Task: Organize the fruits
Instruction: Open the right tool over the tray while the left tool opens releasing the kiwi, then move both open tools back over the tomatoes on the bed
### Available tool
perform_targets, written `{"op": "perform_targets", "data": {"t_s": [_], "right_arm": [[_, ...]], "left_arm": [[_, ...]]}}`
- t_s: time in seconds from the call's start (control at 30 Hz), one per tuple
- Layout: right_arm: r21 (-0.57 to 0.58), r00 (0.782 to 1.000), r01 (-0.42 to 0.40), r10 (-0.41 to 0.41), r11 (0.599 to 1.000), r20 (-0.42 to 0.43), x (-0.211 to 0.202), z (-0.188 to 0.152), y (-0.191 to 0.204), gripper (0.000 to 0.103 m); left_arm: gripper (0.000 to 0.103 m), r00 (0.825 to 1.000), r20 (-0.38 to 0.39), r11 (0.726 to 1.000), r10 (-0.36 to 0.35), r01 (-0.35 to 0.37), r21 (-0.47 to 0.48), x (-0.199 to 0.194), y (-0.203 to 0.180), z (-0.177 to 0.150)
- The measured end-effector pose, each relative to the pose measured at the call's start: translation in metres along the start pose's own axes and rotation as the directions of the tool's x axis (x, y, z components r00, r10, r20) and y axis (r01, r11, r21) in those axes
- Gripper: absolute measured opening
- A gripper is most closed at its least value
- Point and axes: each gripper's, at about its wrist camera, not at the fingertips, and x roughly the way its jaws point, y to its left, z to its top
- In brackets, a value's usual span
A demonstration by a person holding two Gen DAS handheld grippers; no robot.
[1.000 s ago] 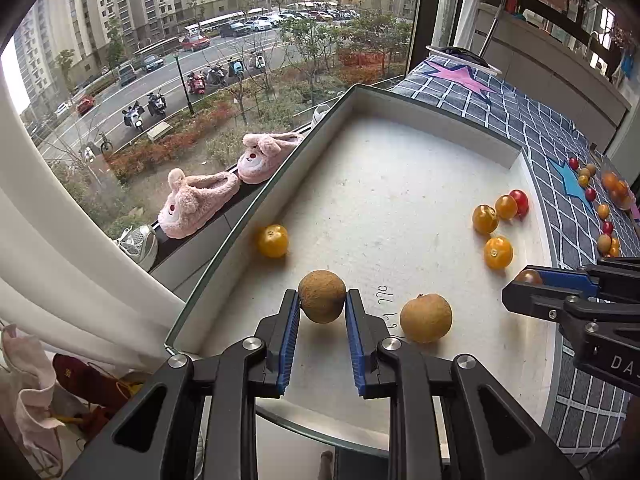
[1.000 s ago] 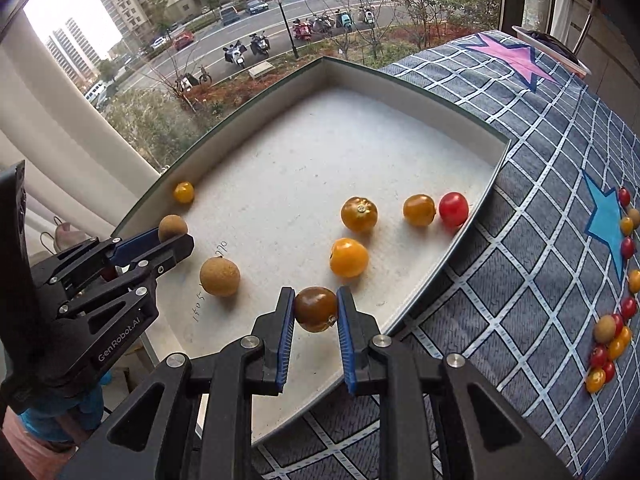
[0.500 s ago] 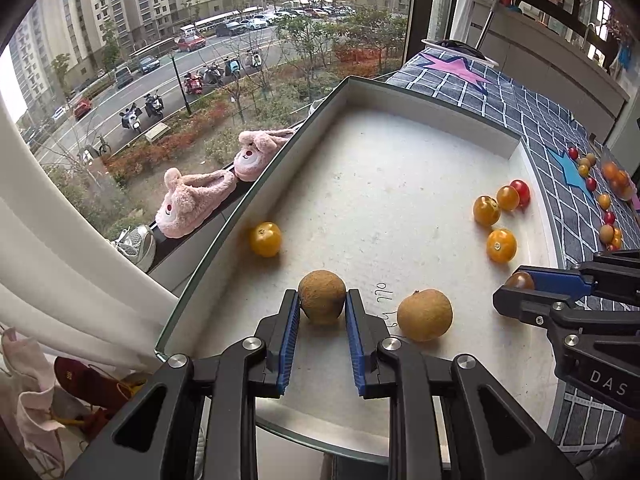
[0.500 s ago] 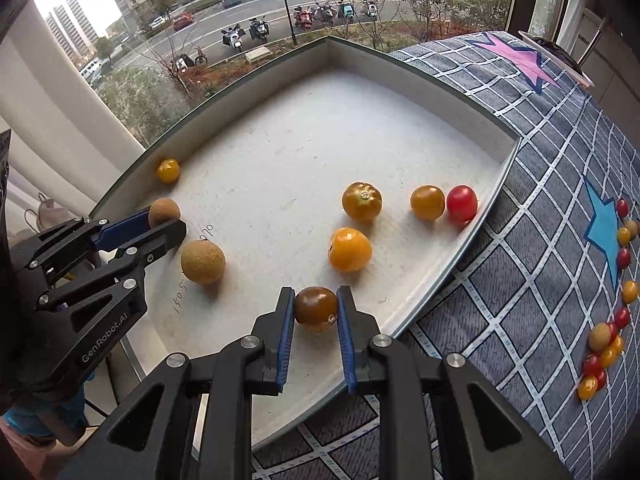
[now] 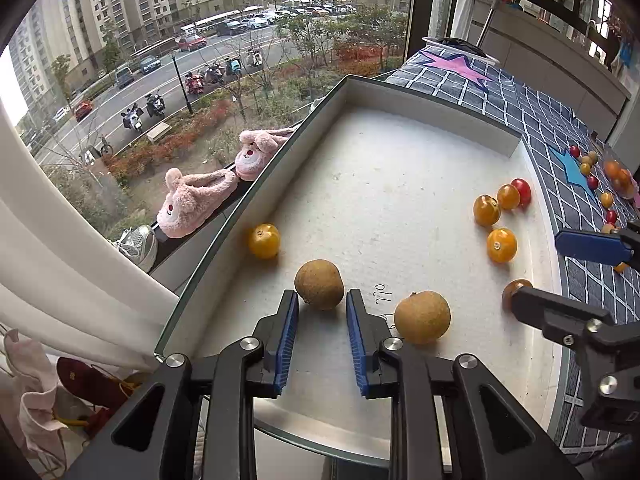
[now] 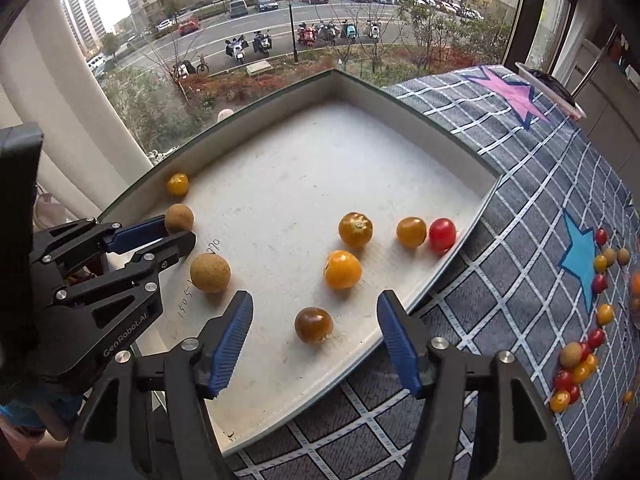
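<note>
The shallow white tray sits beside the window, its right rim lapping the checked blue cloth with stars. The left hand-held gripper reaches in over the tray's near-left corner, its blue pads flanking a brown longan; the fruit sits at the fingertips and rests on the tray floor, and whether the pads actually pinch it cannot be told from either view. A second longan lies just right of that gripper, close to its right finger, next to handwritten marks on the tray floor. A yellow cherry tomato lies farther along the tray's left wall.

The right hand-held gripper hangs released over the tray's near edge, fingers spread wide, with a dark brownish tomato lying free on the tray floor between them and touching neither pad. Beyond it in the tray lie an orange tomato, another orange tomato with a green stem scar, then an orange one touching a red one against the tray's right rim.

Loose cherry tomatoes and longans are scattered on the cloth, well right of the tray. Outside the tray's left wall, pink plush slippers rest on the window ledge beside a white curtain.
</note>
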Motion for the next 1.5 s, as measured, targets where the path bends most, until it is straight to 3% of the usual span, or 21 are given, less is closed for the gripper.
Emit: {"op": "perform_targets", "data": {"t_s": [0.03,0.07,0.13,0.37,0.7,1.07,1.3,1.5], "right_arm": [[0.006,1.0,0.001,-0.001,1.0,0.01,-0.004,-0.001,-0.003,0.073],[0.014,1.0,0.0,0.0,1.0,0.017,-0.009,-0.003,-0.005,0.077],[0.038,0.999,0.003,-0.004,0.999,0.032,-0.016,-0.007,-0.013,0.078],[0.155,0.998,0.011,-0.022,0.988,0.065,-0.036,-0.03,-0.054,0.078],[0.386,0.995,0.06,-0.084,0.92,0.047,-0.056,-0.086,-0.144,0.078],[0.534,0.979,0.181,-0.205,0.826,-0.013,-0.072,-0.154,-0.219,0.078],[0.551,0.975,0.198,-0.221,0.81,-0.025,-0.071,-0.177,-0.227,0.078],[0.569,0.977,0.183,-0.214,0.802,-0.013,-0.073,-0.185,-0.23,0.078]], "left_arm": [[0.069,1.0,0.008,1.0,0.008,-0.008,-0.003,-0.001,0.0,0.0],[0.082,0.999,0.034,1.0,0.025,-0.025,-0.007,-0.005,0.0,0.0],[0.081,0.997,0.074,1.0,0.025,-0.025,-0.002,-0.013,-0.001,0.0],[0.081,0.996,0.085,0.999,-0.009,0.006,0.032,-0.031,-0.018,0.009],[0.081,0.987,0.123,0.974,-0.102,0.075,0.212,-0.06,-0.104,0.025],[0.081,0.977,0.023,0.921,-0.21,0.19,0.34,-0.036,-0.215,0.038],[0.081,0.969,-0.036,0.887,-0.245,0.239,0.395,-0.014,-0.274,0.046],[0.081,0.971,-0.067,0.865,-0.228,0.234,0.443,0.008,-0.31,0.05]]}}
